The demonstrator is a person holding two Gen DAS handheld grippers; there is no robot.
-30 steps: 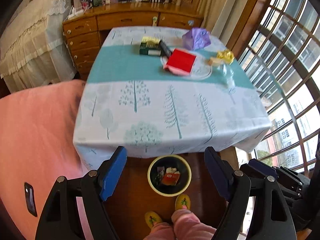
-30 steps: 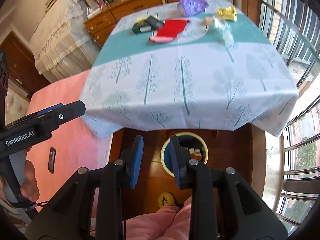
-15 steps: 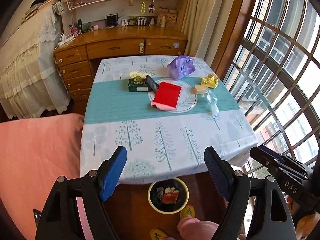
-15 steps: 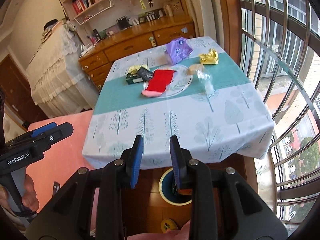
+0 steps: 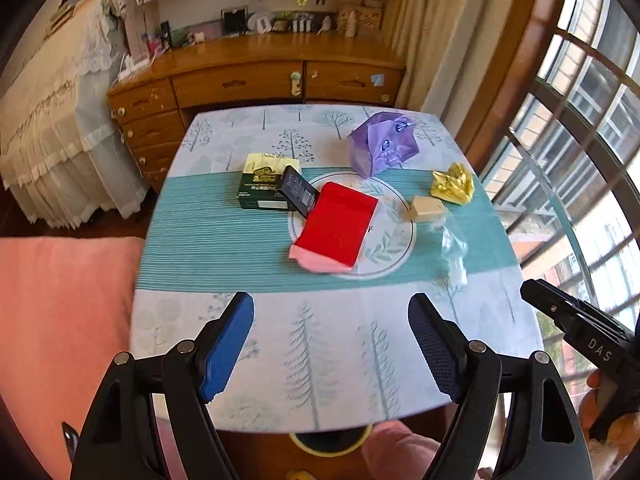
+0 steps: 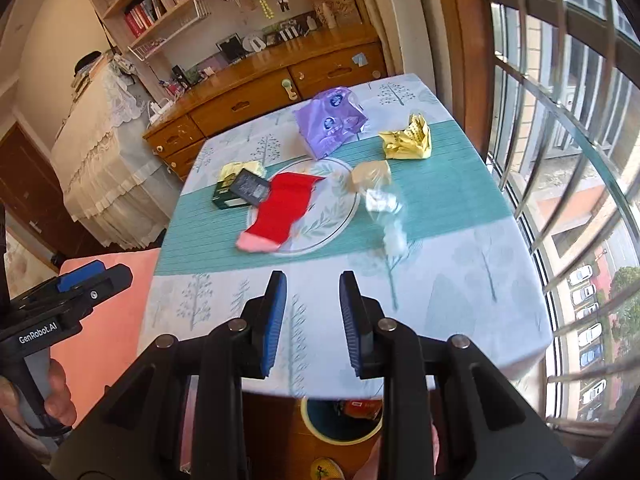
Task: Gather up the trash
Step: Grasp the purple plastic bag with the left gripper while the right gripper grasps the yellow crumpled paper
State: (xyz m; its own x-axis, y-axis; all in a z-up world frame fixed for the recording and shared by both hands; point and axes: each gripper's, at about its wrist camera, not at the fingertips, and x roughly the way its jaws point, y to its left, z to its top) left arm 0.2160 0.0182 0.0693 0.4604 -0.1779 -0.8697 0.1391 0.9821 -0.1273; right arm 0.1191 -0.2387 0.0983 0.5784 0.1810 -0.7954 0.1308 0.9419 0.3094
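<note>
Trash lies on the table's teal band: a red packet (image 5: 338,226) on a white plate (image 5: 390,240), a green box (image 5: 260,188) with a black pack (image 5: 298,194) leaning on it, a purple bag (image 5: 382,146), a yellow crumpled wrapper (image 5: 452,184), a beige box (image 5: 427,208) and clear plastic (image 5: 454,250). The same items show in the right wrist view, with the red packet (image 6: 286,210) left of centre. My left gripper (image 5: 331,348) is open and empty above the near table edge. My right gripper (image 6: 313,318) is open a little and empty. A yellow-rimmed bin (image 6: 340,420) with trash stands under the table.
The table with a tree-print cloth (image 5: 320,352) stands before a wooden dresser (image 5: 256,84). A pink bed (image 5: 60,320) is at the left. Barred windows (image 6: 560,160) run along the right. A lace-covered piece (image 5: 52,128) stands at the far left.
Both grippers have risen from bin level to above the table and moved toward it. The right gripper's jaws have opened slightly. The bin has slipped to the bottom edge of both views.
</note>
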